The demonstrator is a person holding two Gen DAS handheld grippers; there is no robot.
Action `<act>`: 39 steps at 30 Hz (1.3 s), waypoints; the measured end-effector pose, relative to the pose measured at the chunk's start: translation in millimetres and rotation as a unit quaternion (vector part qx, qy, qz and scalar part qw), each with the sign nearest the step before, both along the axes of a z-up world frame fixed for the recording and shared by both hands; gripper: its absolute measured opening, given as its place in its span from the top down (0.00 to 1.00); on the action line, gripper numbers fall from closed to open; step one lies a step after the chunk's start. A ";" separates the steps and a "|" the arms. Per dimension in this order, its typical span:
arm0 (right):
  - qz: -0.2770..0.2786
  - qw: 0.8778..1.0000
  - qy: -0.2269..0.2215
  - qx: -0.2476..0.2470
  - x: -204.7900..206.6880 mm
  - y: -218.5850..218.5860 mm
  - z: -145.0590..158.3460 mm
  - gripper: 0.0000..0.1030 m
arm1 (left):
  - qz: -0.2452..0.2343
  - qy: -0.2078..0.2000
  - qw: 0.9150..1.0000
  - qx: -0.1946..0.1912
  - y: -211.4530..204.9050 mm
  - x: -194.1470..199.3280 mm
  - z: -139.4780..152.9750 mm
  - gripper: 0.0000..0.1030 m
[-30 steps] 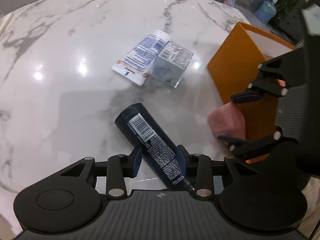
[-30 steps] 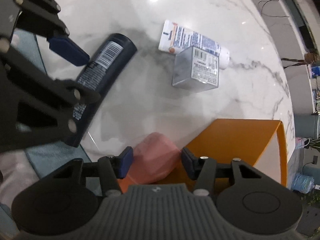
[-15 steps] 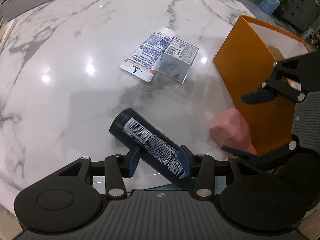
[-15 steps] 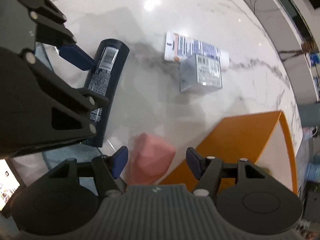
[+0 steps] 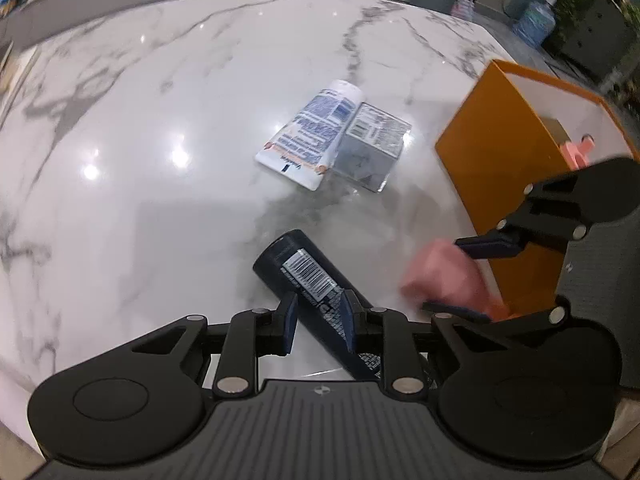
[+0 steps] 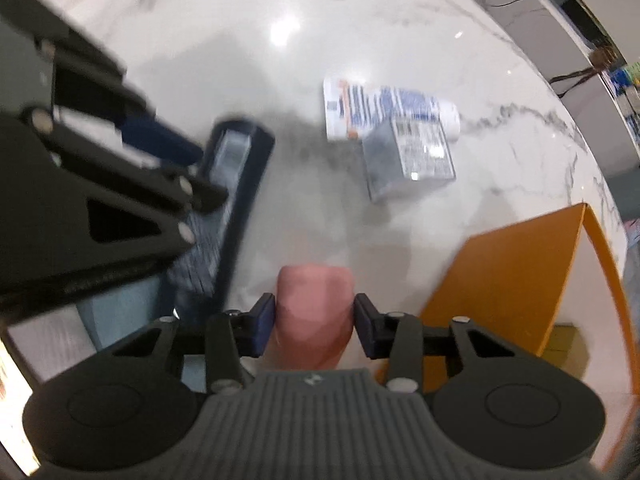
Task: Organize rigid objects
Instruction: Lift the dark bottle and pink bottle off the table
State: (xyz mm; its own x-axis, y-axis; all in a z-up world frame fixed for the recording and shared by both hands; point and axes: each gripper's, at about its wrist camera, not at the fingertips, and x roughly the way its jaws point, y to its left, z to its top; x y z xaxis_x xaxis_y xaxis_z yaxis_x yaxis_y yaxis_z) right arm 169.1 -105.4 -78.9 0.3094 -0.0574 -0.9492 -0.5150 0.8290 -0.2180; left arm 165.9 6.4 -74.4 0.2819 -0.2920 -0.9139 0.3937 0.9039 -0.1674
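Right gripper (image 6: 315, 326): its jaws are bracketing a pink block (image 6: 314, 312) low over the marble worktop (image 6: 400, 40). The pads are sitting at or against the block's flanks, but motion blur is preventing confirmation of firm contact, so I cannot tell whether the grasp is made. The block is lying just beside the near wall of the orange box (image 6: 500, 272).

Left gripper (image 5: 318, 322): its jaws are standing open on either side of a dark cylindrical bottle (image 5: 316, 288), with visible gaps at both pads; nothing is being gripped.

Orientation: the bottle is lying on its side, long axis running diagonally, the flat end pointing up-left toward the worktop centre in the left wrist view and the other end hidden beneath the gripper body. The pink block's long axis is running roughly along the right fingers, its far end pointing away from the camera.

Risks, as judged:
- The bottle is round and resting near the worktop edge; a one-sided pad contact is likely to roll it away or off.
- The two grippers are working close together; their linkages could be colliding.
- The block, if only lightly pinched, could be slipping or knocking the box wall during lifting.

A white tube (image 5: 310, 136) and a silver carton (image 5: 372, 146) are lying touching, well apart from both grippers.
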 end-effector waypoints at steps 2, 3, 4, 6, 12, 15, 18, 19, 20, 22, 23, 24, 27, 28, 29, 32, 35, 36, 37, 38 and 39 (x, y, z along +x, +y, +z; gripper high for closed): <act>-0.015 0.999 -0.012 0.026 -0.8 -0.1 -0.7 0.59 | 0.012 0.022 1.000 -0.013 5.1 2.2 -0.8 0.73; -0.019 0.999 -0.017 0.032 -2.3 -0.2 0.6 0.59 | 0.021 0.033 0.999 -0.024 7.7 2.8 -1.0 0.73; -0.025 0.999 -0.022 0.042 -3.8 -1.0 0.7 0.59 | 0.025 0.042 0.998 -0.032 8.7 3.1 -1.3 0.70; -0.046 0.996 -0.028 0.073 -7.6 -6.5 0.4 0.59 | 0.035 0.058 0.996 -0.049 8.9 3.6 -3.5 0.65; -0.100 0.981 -0.065 0.151 -23.6 -22.8 0.3 0.59 | 0.064 0.069 0.994 -0.058 5.3 2.6 -15.6 0.54; -0.113 0.975 -0.091 0.169 -33.4 -24.9 -3.5 0.59 | 0.067 0.058 0.995 -0.053 1.4 2.0 -20.0 0.48; -0.123 0.970 -0.117 0.172 -46.1 -25.9 -5.1 0.59 | 0.060 0.046 0.996 -0.043 -3.1 1.1 -19.0 0.48; -0.124 0.969 -0.123 0.174 -50.0 -26.4 -6.2 0.59 | 0.053 0.040 0.997 -0.038 -4.2 0.0 -17.8 0.49; -0.126 0.968 -0.126 0.177 -52.7 -27.9 -6.3 0.59 | 0.043 0.033 0.998 -0.031 -6.3 -1.3 -16.5 0.49; -0.123 0.967 -0.132 0.178 -57.4 -29.8 -8.4 0.59 | 0.010 0.017 1.000 0.001 -12.6 -4.7 -12.9 0.50; -0.117 0.968 -0.138 0.176 -58.5 -30.4 -10.1 0.59 | -0.005 0.010 1.000 0.019 -15.2 -6.0 -10.8 0.50; -0.109 0.968 -0.145 0.172 -61.0 -29.1 -10.5 0.58 | -0.028 0.001 0.999 0.043 -18.6 -7.9 -8.6 0.50; -0.103 0.967 -0.160 0.168 -64.3 -29.2 -14.3 0.58 | -0.064 -0.019 0.994 0.091 -25.0 -13.0 -3.2 0.55; -0.101 0.967 -0.162 0.167 -64.0 -28.9 -16.2 0.58 | -0.064 -0.025 0.992 0.102 -26.2 -14.0 -2.7 0.55; -0.099 0.967 -0.165 0.167 -64.1 -29.0 -17.6 0.58 | -0.066 -0.030 0.992 0.106 -27.1 -14.8 -3.4 0.53; -0.095 0.966 -0.174 0.168 -64.9 -29.4 -21.1 0.58 | -0.053 -0.028 0.993 0.099 -27.8 -16.7 -10.8 0.40; -0.090 0.965 -0.180 0.169 -66.0 -29.2 -23.8 0.58 | -0.027 -0.015 0.996 0.080 -24.2 -16.8 -19.2 0.39; -0.091 0.964 -0.180 0.171 -65.7 -29.4 -24.9 0.58 | -0.017 -0.012 0.997 0.073 -22.4 -17.1 -20.7 0.39; -0.093 0.964 -0.178 0.177 -64.5 -30.4 -25.9 0.58 | -0.008 -0.009 0.998 0.067 -20.7 -17.2 -22.5 0.39; -0.096 0.963 -0.177 0.182 -63.9 -30.7 -26.7 0.57 | -0.001 -0.007 0.998 0.062 -19.7 -17.9 -24.3 0.41; -0.097 0.962 -0.174 0.187 -62.9 -31.2 -27.7 0.56 | 0.008 -0.002 0.999 0.054 -17.7 -18.4 -26.8 0.43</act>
State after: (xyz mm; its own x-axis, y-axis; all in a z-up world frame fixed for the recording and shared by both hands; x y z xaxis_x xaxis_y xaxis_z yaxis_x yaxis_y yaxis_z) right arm 106.2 -136.6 -106.6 0.6306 0.1797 -0.7551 -0.2924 0.9561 -0.0167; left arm 147.5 -11.3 -101.2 0.2904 -0.1873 -0.9384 0.3794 0.9228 -0.0668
